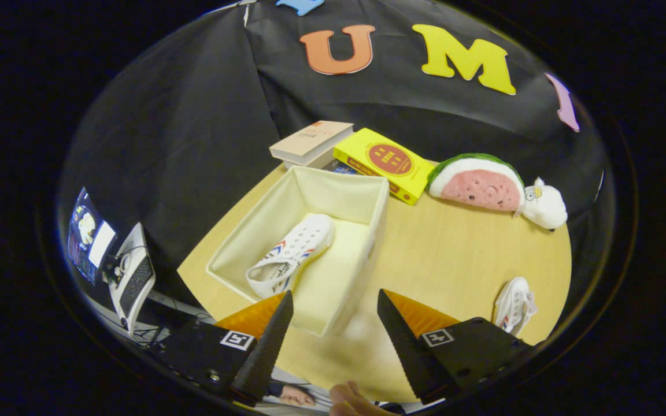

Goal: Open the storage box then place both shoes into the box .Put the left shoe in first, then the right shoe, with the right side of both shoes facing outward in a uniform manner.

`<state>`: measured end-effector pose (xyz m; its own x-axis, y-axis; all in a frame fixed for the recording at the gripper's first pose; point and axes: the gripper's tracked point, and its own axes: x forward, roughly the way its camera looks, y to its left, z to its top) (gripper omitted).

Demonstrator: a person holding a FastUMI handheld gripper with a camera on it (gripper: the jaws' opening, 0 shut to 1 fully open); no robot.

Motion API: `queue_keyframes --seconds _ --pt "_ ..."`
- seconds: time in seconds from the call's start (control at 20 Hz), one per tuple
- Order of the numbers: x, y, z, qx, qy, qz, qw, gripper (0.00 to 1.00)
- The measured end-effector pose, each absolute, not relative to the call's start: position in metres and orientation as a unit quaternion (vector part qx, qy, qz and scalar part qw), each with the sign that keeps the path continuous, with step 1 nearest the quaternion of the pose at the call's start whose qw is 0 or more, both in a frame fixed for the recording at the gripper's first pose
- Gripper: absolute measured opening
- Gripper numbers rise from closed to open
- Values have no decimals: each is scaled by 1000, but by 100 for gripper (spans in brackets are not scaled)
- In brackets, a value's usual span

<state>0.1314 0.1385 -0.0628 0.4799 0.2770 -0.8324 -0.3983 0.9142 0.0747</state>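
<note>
One white canvas shoe with red and blue stripes (290, 254) lies inside the open cream fabric storage box (362, 199), toward its left wall, on the round pale wooden table (454, 260). Just before the box the gripper (334, 305) hangs with its jaws spread wide and nothing between them. Beyond the box rest a beige book (311, 140), a yellow book (384, 164) and a watermelon-slice plush (476, 182). Second white shoe (514, 305) lies near the table's right edge, beside the right finger.

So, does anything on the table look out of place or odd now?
One shoe lies alone near the table edge, outside the storage box; the other shoe is already inside. The gripper is open, holding nothing.
</note>
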Motion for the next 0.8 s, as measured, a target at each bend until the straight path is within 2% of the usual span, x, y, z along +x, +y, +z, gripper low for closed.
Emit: queue_keyframes --seconds 0.15,0.45,0.8 --pt "134 80 -80 -111 485 139 856 96" --pt "136 -19 -105 -66 514 70 852 96" --pt "146 -121 -126 -67 506 -5 860 96"
